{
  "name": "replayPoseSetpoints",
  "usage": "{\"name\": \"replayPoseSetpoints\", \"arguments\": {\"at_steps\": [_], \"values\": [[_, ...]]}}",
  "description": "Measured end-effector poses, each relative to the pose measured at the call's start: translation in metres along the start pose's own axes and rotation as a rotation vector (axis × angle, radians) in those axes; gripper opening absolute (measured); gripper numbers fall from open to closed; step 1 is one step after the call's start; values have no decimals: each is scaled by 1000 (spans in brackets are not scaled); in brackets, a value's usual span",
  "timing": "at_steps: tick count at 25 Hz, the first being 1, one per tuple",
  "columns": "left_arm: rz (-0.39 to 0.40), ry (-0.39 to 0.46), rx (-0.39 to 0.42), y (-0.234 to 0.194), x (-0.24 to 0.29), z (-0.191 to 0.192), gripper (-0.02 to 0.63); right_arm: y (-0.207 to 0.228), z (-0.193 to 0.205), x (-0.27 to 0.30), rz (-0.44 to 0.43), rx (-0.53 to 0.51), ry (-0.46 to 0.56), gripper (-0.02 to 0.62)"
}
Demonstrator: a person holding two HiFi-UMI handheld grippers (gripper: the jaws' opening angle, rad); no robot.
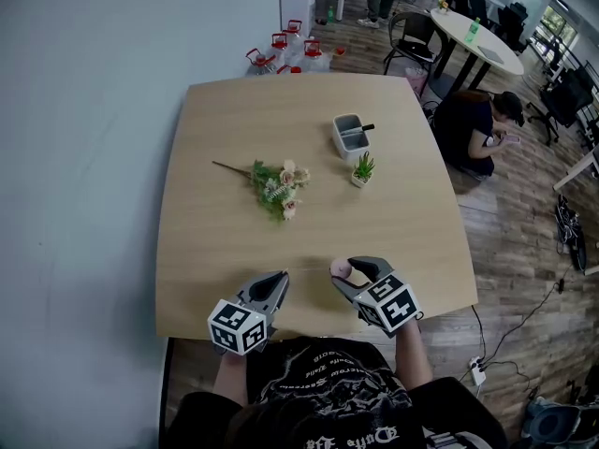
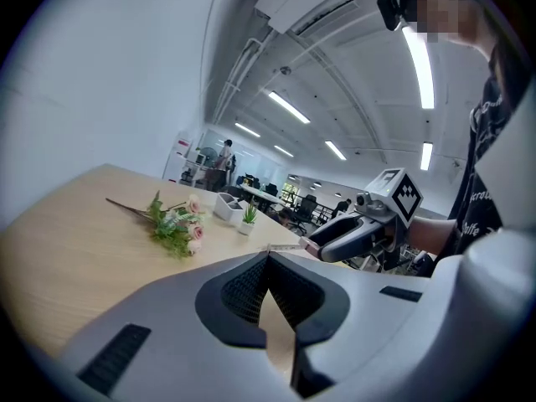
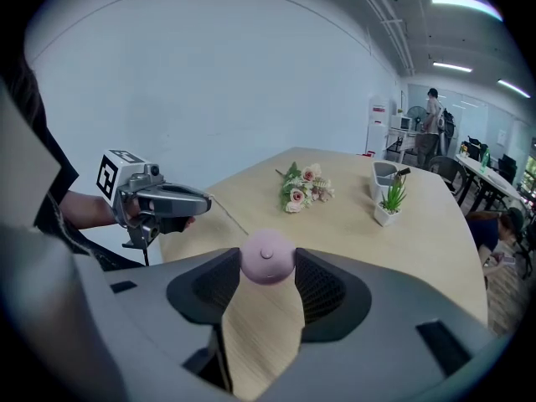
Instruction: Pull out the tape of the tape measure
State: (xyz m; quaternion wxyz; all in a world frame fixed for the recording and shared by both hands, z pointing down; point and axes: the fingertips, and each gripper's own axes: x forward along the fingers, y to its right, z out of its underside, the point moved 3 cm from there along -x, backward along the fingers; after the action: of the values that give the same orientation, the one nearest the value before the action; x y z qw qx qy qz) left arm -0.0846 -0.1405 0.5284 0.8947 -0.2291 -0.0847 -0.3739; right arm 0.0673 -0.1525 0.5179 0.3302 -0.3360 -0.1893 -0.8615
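At the table's (image 1: 225, 316) near edge, a tape spans two grippers.
Head view: the right gripper (image 1: 348, 271) clamps the pink tape measure (image 1: 339, 268). The left gripper (image 1: 281, 278), just to its left, pinches the tape (image 1: 309, 270) end. Left gripper view: the tape runs rightward from closed jaws. Right gripper view: the case sits between the pads with the tape leading left, so I judge the pull follows that left-right line.

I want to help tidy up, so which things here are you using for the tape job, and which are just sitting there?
In use:
pink tape measure, held in the right gripper
its tape, pinched by the left gripper

Just lying about:
bunch of flowers
little potted plant
grey holder
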Motion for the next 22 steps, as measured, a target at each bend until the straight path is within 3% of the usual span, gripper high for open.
{"name": "replayPoseSetpoints", "arguments": {"at_steps": [5, 22], "values": [[-58, 6, -47, -19, -10, 4, 5, 8, 5, -8, 10, 34, 0, 223], [-153, 18, -96, -36, -25, 15, 5, 19, 17, -18, 59, 62, 8, 222]]}}
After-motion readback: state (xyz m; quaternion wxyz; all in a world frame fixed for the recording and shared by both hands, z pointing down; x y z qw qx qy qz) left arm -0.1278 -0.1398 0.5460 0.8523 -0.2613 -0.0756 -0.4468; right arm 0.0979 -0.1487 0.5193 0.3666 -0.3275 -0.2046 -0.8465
